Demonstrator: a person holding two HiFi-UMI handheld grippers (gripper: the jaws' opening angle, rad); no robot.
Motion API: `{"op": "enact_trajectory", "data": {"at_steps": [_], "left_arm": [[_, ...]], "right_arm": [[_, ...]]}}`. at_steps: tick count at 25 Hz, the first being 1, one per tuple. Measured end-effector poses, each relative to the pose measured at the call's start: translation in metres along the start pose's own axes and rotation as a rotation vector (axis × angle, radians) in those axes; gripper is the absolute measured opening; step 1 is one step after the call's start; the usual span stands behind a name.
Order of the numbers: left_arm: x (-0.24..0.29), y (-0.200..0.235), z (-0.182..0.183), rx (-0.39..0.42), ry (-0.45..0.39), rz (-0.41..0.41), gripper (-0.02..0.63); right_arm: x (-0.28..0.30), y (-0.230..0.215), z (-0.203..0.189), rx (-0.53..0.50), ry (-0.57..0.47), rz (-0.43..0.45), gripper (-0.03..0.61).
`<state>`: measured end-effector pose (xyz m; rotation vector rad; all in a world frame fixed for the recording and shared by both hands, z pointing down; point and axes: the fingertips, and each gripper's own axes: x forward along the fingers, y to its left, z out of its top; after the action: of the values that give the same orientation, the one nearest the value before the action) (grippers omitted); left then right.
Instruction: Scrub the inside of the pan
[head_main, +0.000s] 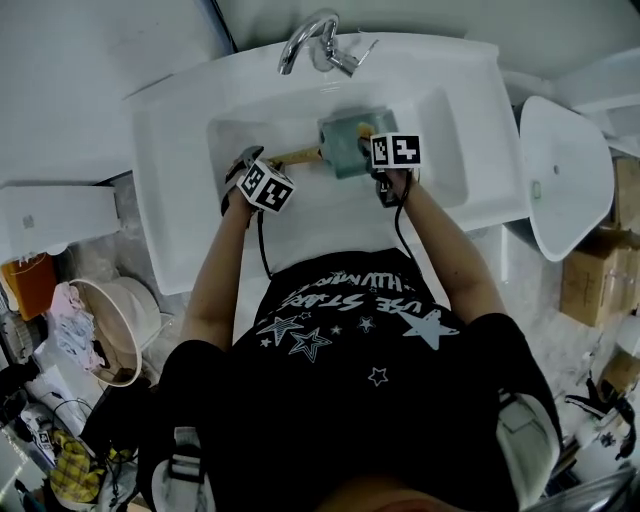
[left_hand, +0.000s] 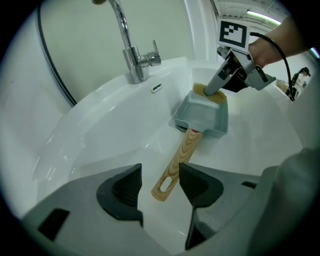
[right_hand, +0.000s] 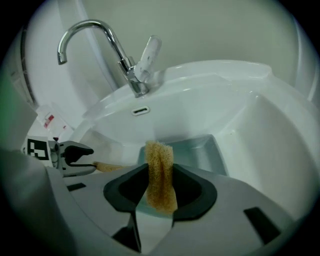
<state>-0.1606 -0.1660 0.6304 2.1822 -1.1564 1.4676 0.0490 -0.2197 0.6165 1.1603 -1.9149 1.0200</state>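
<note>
A square grey-green pan (head_main: 345, 148) (left_hand: 205, 115) (right_hand: 197, 152) with a wooden handle (left_hand: 182, 152) lies in the white sink (head_main: 440, 150). My left gripper (head_main: 248, 160) (left_hand: 161, 186) hovers open above the handle's looped end. The handle shows in the gap between the dark pads, which do not press on it. My right gripper (head_main: 372, 138) (right_hand: 160, 187) is shut on a yellow sponge (right_hand: 160, 172) (left_hand: 212, 95). It holds the sponge over the pan's far side. The pan's inside is partly hidden behind the sponge and the jaws.
A chrome faucet (head_main: 315, 40) (left_hand: 132, 55) (right_hand: 125, 60) stands behind the basin, its spout arching over the far end. The sink's walls close in on both sides. A white fixture (head_main: 560, 170) stands to the right, a pale tub (head_main: 115, 320) on the floor at left.
</note>
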Motion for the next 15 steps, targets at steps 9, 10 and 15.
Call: {"op": "enact_trajectory", "data": {"at_steps": [9,10,15], "left_arm": [[-0.044,0.002,0.010,-0.097,-0.071,0.096,0.219],[-0.050,-0.001,0.013,-0.108,-0.084,0.107,0.219],[-0.075,-0.015,0.034,-0.167,-0.169,0.171,0.218]], "right_arm": [[-0.035,0.058,0.010,0.047,-0.118,0.320,0.150],[-0.041,0.061,0.007,0.034,-0.118,0.331,0.150],[-0.070,0.065,-0.001,0.011,-0.150,0.373,0.149]]}}
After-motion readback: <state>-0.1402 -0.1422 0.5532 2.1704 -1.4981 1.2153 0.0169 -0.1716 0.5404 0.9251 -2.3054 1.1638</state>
